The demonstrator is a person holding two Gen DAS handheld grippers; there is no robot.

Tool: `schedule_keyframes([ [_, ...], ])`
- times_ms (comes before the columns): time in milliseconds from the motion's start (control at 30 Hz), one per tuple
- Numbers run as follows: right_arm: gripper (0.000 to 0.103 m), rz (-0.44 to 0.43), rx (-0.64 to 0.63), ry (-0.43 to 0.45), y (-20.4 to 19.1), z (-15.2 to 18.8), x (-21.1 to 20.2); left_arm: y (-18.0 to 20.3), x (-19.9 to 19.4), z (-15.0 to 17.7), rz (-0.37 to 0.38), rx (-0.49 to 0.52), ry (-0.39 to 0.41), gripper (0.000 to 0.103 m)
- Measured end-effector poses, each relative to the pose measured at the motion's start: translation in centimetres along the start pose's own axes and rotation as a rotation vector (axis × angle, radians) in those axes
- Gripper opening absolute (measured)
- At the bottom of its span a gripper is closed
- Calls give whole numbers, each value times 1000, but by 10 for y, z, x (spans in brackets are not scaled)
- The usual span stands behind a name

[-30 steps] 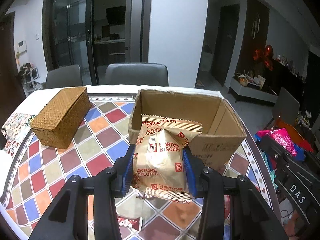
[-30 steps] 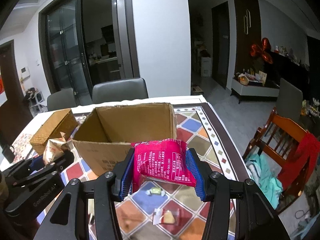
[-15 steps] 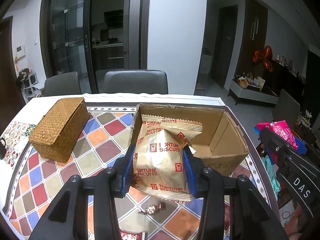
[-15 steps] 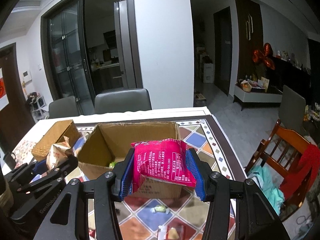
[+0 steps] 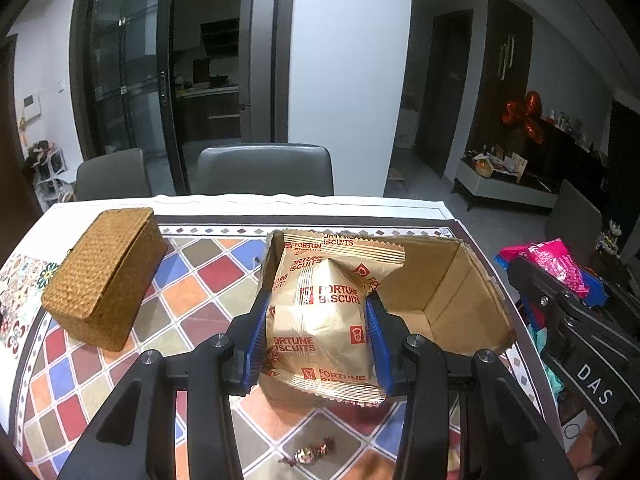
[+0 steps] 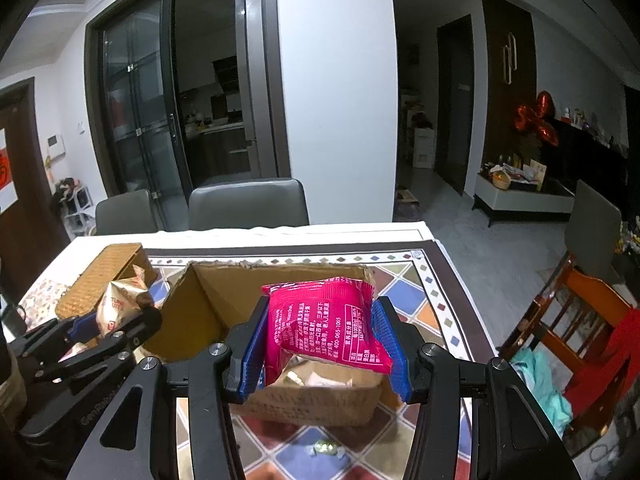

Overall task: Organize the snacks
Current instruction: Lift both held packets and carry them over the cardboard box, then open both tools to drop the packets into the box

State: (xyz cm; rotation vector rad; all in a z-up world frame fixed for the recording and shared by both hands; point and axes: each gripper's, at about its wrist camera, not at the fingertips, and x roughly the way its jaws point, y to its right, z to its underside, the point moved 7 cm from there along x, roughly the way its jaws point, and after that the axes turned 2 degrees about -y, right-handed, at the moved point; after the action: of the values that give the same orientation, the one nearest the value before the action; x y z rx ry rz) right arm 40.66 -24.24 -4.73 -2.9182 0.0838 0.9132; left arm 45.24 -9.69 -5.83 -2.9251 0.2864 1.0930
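Observation:
My left gripper (image 5: 318,330) is shut on a gold Fortune Biscuits packet (image 5: 324,316), held upright in front of the near left corner of the open cardboard box (image 5: 448,308). My right gripper (image 6: 322,340) is shut on a pink snack packet (image 6: 324,328), held above the same cardboard box (image 6: 204,308), whose inside holds a few small wrapped items. In the left wrist view the right gripper (image 5: 560,276) with its pink packet (image 5: 554,260) shows at the right edge. In the right wrist view the left gripper (image 6: 108,326) with the gold packet (image 6: 118,308) shows at the left.
A woven wicker box (image 5: 104,276) sits left of the cardboard box on the patterned tablecloth (image 5: 188,280). A wrapped candy (image 5: 308,450) lies on the cloth near me; another small candy (image 6: 326,446) lies before the box. Grey chairs (image 5: 264,174) stand behind the table, a wooden chair (image 6: 568,320) to the right.
Both grippers have drawn back and a little up from the box with their packets still held, so the box looks smaller and lower, and more of the table and loose candies shows.

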Motion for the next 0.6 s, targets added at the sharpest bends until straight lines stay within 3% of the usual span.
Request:
schedule_keyframes([
  [600, 52, -29, -33, -55, -9, -7, 51, -4, 43, -10, 19, 24, -49, 44],
])
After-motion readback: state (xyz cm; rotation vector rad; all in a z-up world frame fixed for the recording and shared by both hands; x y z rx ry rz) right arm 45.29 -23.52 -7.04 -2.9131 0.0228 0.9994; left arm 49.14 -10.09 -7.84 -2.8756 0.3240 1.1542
